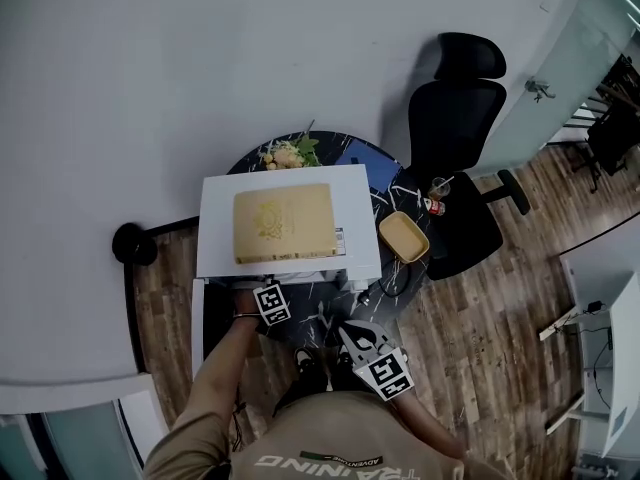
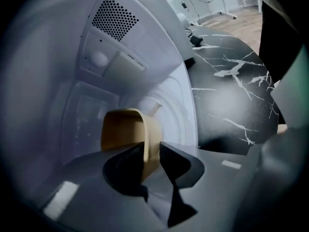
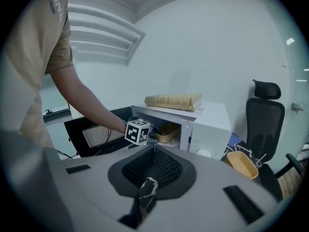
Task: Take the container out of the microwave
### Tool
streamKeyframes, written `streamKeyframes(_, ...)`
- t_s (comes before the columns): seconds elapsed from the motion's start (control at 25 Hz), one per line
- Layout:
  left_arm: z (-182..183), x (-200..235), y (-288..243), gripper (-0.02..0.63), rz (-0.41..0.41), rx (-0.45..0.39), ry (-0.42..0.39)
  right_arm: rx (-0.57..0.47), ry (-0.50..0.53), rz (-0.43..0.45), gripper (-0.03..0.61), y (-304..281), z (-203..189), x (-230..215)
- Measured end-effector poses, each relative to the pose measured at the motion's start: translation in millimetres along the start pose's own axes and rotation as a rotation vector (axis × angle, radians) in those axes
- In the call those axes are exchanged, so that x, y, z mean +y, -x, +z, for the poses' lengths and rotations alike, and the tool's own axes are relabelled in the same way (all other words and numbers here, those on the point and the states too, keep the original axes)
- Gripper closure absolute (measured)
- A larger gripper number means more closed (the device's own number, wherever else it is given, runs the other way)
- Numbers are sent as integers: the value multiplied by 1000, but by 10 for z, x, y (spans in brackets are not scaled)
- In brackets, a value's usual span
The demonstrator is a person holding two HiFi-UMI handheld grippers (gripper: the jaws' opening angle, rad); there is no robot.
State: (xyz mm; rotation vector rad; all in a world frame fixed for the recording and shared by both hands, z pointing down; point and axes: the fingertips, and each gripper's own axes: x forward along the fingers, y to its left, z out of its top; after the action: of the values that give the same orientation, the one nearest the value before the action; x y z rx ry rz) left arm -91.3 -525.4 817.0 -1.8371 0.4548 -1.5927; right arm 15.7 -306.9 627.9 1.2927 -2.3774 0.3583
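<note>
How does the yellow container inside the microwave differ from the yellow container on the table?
Place: the container in the microwave sits inside the open white microwave; the container on the table stands outside, on the black table beside it. State: the left gripper grips the wall of the container in the microwave; no gripper touches the container on the table. Both are yellow and open on top.

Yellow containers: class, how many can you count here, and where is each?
2. One container sits inside the microwave, its wall between the left gripper's jaws. The other container lies on the marbled table, right of the microwave. More could be hidden deeper inside.
</note>
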Motion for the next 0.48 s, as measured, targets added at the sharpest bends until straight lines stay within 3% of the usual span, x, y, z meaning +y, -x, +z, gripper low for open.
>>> streamKeyframes(0.48, 123, -187, 190, 600, -53, -25, 3, -5, 2, 36, 569, -77, -27, 39)
